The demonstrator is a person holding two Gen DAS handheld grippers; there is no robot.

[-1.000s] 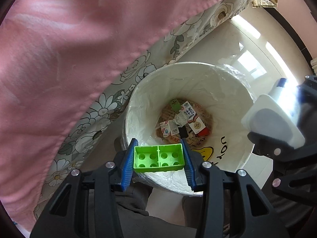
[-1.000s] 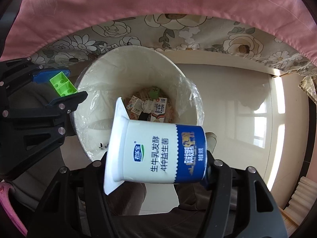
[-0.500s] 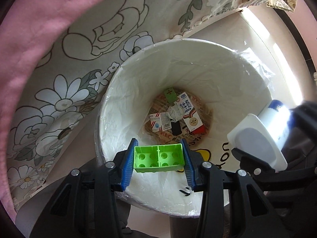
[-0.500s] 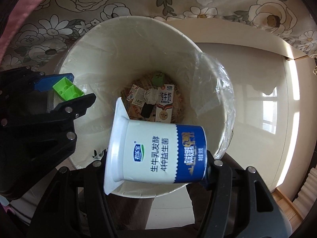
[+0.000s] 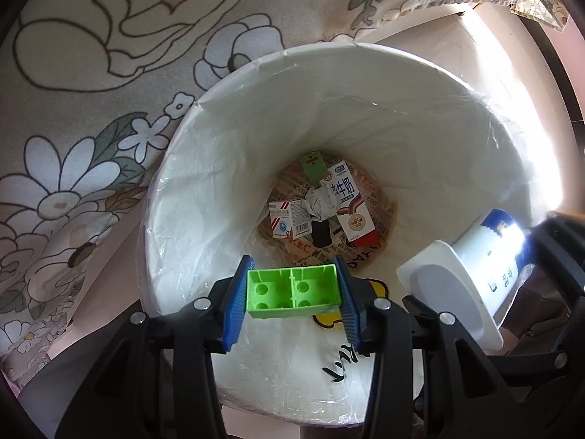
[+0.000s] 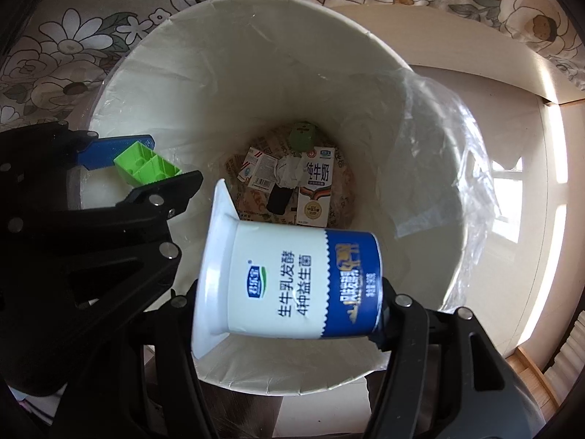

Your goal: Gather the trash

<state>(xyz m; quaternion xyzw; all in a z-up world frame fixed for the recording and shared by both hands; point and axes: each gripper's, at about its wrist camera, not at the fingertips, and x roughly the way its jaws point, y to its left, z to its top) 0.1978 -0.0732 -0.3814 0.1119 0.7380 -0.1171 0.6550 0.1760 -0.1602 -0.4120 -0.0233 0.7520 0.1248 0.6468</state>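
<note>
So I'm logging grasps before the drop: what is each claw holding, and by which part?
Left claw: green brick, clamped at its two short ends. Right claw: yogurt cup, lying sideways, gripped end to end.

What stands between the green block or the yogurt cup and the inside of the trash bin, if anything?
Nothing visible does. The left gripper holds the green block and the right gripper holds the yogurt cup above the trash bin, whose mouth is open, with only older trash at the bottom.
</note>
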